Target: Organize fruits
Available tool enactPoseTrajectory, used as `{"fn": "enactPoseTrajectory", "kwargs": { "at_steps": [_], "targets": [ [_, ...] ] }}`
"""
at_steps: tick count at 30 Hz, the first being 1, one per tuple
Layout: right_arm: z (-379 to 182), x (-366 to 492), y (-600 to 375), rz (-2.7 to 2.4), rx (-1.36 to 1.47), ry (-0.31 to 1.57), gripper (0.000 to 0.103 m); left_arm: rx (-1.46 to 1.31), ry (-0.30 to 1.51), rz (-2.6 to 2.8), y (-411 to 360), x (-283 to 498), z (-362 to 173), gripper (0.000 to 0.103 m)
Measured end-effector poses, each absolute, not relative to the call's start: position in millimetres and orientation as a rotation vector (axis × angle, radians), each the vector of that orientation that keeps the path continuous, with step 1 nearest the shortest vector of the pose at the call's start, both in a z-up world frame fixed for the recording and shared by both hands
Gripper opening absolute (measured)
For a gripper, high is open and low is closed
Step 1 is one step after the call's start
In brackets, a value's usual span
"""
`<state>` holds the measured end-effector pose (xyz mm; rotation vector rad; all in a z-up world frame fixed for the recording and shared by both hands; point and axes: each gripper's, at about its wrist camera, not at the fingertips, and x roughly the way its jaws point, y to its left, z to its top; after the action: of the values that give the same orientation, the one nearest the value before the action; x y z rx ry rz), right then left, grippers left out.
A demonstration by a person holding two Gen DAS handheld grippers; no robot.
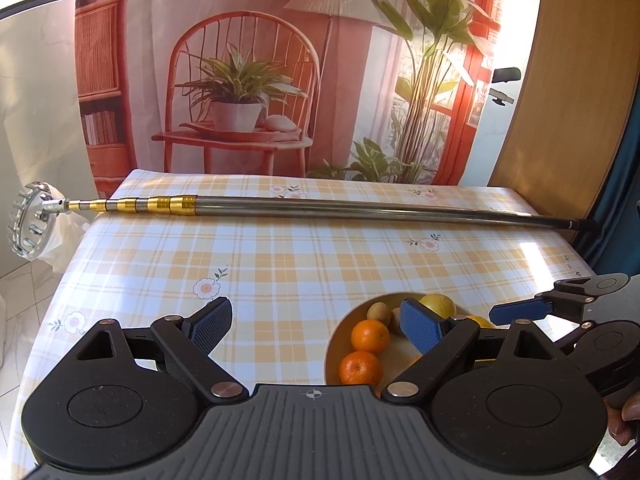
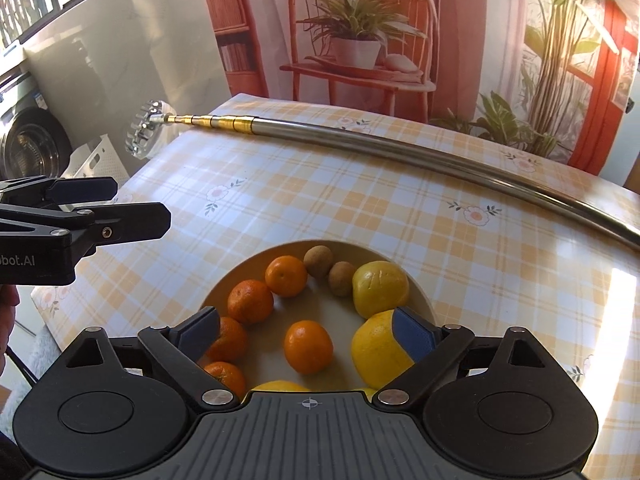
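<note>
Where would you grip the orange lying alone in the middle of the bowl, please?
Grip the middle orange across its widest part, coming straight down from above with the right gripper, whose open fingers already straddle it. It is round, sits apart from the other fruit, and the bowl wall blocks a low sideways approach.

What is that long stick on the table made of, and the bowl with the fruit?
The long stick looks like shiny metal: silvery tube with mirror glints and gold-coloured rings near its toothed round head. The bowl looks like smooth ceramic or hard plastic, cream and matte; I can't tell which. It holds the fruit under the open right claw.
</note>
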<state>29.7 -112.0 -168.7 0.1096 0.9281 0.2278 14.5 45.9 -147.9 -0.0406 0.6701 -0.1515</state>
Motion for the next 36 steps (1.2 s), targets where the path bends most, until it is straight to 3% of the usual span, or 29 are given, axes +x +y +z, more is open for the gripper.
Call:
{"fn": "enactPoseTrajectory", "kwargs": {
  "at_steps": [4, 15, 26, 36],
  "targets": [
    [-152.9, 24.0, -124.1, 0.193, 0.136, 0.901, 0.102, -0.048, 0.642, -0.165, 43.4, 8.4, -132.9, 0.092],
    [-95.9, -3.6, -152.2, 0.093, 0.186, 0.759, 0.102, -0.048, 0.554, -0.239, 29.8, -10.5, -89.7, 0.096],
    [-23.6, -37.1, -171.8, 0.018, 0.23, 0.541, 0.103, 0.043, 0.339, -0.203, 12.0, -37.1, -23.7, 0.103],
    [3.2, -49.5, -182.3, -0.049, 0.241, 0.473, 0.103, 0.007, 0.275, -0.203, 8.3, -46.7, 5.8, 0.103]
  ]
}}
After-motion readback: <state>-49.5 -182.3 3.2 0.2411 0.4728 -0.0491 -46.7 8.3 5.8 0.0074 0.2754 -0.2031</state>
